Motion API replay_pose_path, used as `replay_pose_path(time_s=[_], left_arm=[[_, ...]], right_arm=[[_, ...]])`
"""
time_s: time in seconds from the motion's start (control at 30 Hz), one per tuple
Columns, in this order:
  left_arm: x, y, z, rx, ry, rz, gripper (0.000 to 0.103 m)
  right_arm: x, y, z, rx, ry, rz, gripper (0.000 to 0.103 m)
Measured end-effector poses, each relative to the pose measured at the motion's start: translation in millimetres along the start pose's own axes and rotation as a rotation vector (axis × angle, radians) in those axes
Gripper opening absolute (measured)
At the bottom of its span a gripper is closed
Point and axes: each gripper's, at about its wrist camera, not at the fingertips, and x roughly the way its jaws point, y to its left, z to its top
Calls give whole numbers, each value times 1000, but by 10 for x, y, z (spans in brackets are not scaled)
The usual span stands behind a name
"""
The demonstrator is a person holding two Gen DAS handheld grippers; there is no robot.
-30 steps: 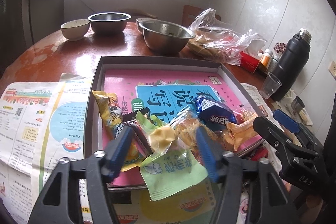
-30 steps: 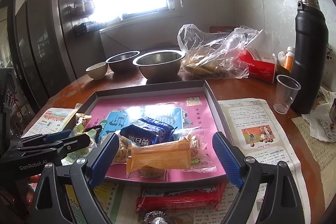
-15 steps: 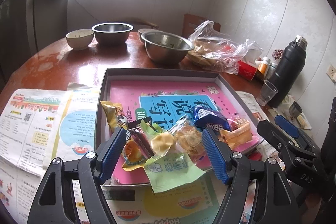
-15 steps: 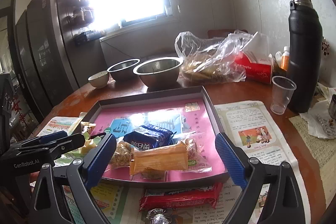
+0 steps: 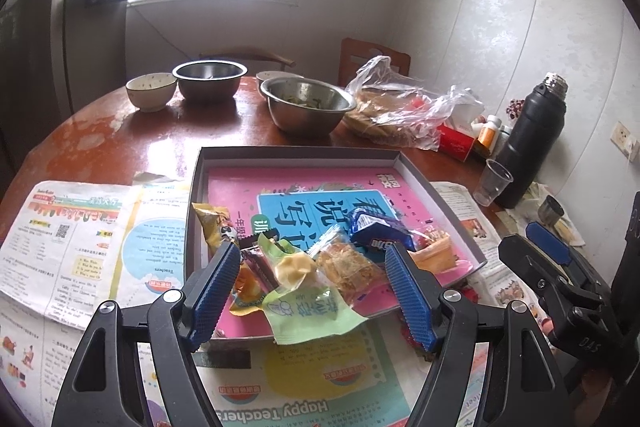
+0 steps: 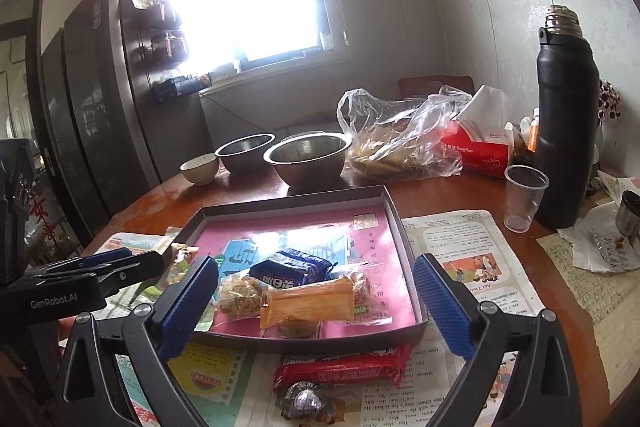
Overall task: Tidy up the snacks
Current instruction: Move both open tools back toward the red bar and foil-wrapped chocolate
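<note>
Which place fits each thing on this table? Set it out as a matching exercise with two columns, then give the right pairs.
Things:
1. dark blue snack packet
2. long red snack wrapper
3. clear plastic cup
4. small white ceramic bowl

Places:
A. on the newspaper, in front of the tray's near wall
B. beside the tall black flask
C. inside the grey tray with the pink liner
D. at the far left of the row of bowls

Pairs: 1-C, 2-A, 3-B, 4-D

Tray (image 6: 404,239) far half bare (snack pile (image 6: 296,291) crowds near edge).
</note>
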Motion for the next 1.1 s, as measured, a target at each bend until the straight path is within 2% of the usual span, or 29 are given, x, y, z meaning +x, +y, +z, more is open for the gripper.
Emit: replay_pose_path(time_s=[0.53,1.1], left_arm=[[-192,-187,-100,37,5,-24,77],[-270,-335,-236,69,40,-43,77]], right_arm=[[-268,-35,-67,24,-15,68,99],[-402,-179,-223,36,62,99,101]])
